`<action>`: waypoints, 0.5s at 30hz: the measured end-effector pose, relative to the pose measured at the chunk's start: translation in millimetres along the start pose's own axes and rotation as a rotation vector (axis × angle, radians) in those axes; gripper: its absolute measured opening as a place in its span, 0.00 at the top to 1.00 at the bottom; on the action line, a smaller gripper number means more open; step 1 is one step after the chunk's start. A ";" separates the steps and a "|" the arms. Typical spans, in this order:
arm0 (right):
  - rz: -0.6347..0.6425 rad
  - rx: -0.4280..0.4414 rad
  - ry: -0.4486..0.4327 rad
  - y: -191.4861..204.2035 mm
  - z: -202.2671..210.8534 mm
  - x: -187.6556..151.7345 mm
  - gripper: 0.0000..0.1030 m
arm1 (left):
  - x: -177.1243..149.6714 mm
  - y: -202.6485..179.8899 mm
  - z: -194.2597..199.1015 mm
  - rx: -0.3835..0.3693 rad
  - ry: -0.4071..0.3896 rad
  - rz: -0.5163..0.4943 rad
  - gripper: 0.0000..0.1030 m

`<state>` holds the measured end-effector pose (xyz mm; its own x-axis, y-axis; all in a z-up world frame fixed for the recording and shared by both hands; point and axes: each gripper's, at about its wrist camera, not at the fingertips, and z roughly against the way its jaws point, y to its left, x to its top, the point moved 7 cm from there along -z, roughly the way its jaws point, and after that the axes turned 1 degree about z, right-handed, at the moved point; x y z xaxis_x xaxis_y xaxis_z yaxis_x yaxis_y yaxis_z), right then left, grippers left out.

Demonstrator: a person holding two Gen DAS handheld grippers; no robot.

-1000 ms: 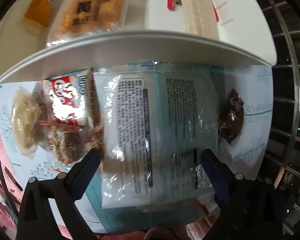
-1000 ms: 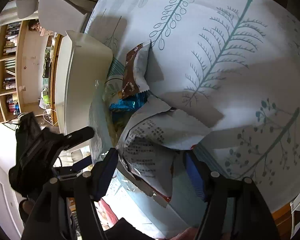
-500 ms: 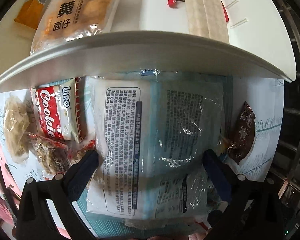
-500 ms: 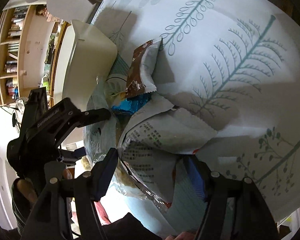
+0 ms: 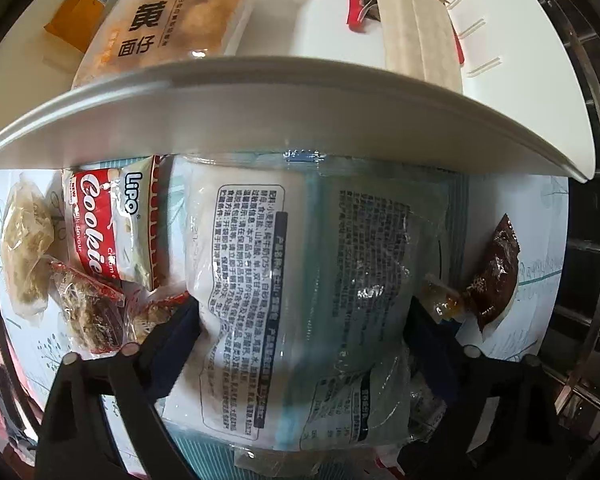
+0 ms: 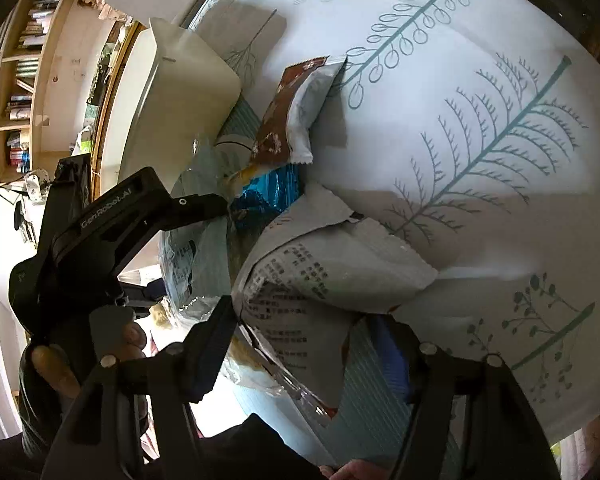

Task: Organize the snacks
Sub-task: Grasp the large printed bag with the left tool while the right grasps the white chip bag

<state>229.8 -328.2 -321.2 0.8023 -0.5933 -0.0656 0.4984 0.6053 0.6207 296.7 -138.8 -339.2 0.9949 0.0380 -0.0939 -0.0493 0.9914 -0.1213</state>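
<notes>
Fingers of the left gripper [image 5: 300, 320] are spread wide, one on each side of a big clear bread pack [image 5: 300, 288] with printed text on its back; whether the pads actually press its sides I cannot tell. That pack lies flat on the leaf-print tablecloth [image 5: 540, 208], its far edge tucked just under the rim of the white tray [image 5: 300, 100]. Left of the fingers, a red Lipo cookie bag [image 5: 108, 228] sits beside a clear bag of brown crumbly snack [image 5: 88, 312] and a pale lumpy pouch [image 5: 24, 240]. To the right, a dark brown sachet [image 5: 496, 272] lies near the pack. Up in the tray: an orange-printed noodle snack pack [image 5: 172, 20], a small orange box [image 5: 74, 26] and a beige carton [image 5: 416, 28].

Over to the right gripper [image 6: 312, 340], also wide open, straddling a crumpled white text-printed bag [image 6: 320, 276] on the tablecloth [image 6: 480, 80]; contact is unclear. Beyond it, a shiny blue wrapper [image 6: 268, 192], then a brown-and-white packet [image 6: 296, 116] standing on edge. The tray's [image 6: 188, 88] outer wall is at the left, and the left gripper's black body [image 6: 100, 248] reaches in over the clear pack [image 6: 196, 256].
</notes>
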 end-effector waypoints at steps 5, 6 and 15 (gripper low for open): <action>0.029 -0.025 -0.001 3.9 2.4 -2.0 0.44 | -7.7 6.3 3.6 0.020 -0.017 0.022 0.13; 0.035 -0.036 -0.004 4.8 2.9 -2.3 0.45 | -9.0 5.9 5.8 0.029 -0.017 0.019 0.13; 0.030 -0.082 -0.041 12.8 8.7 -6.6 0.50 | -19.5 8.1 30.1 0.051 -0.033 -0.040 0.14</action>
<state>228.0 -321.1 -306.0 0.8037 -0.5949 -0.0150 0.5013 0.6633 0.5556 279.6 -127.7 -308.5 0.9984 0.0015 -0.0568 -0.0057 0.9972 -0.0741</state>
